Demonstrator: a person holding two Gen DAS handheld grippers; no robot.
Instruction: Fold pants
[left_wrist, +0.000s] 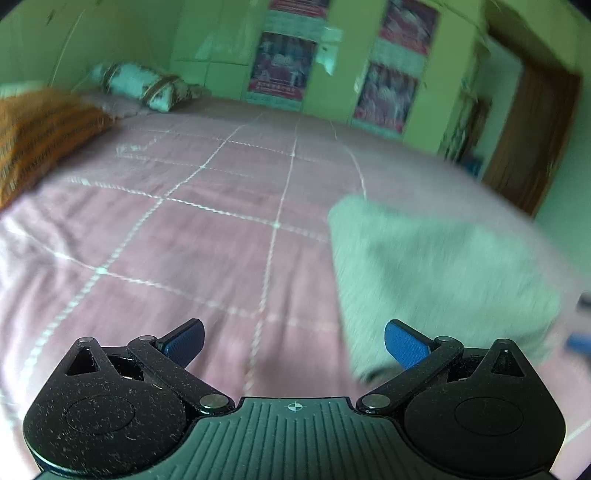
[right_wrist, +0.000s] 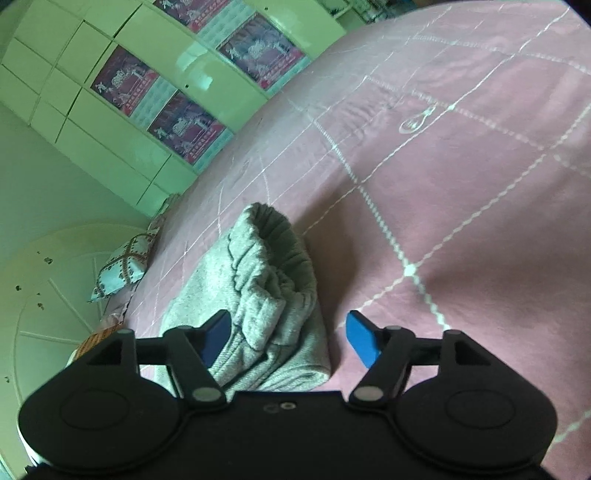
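Note:
The grey pants lie folded into a compact bundle on the pink bed cover, with the elastic waistband on top. My right gripper is open just above the bundle's near end, holding nothing. In the left wrist view the pants show blurred at the right. My left gripper is open and empty over bare bed cover, to the left of the pants.
A patterned pillow and an orange blanket lie at the bed's far left. Green cupboards with posters stand behind the bed. A brown door is at the right.

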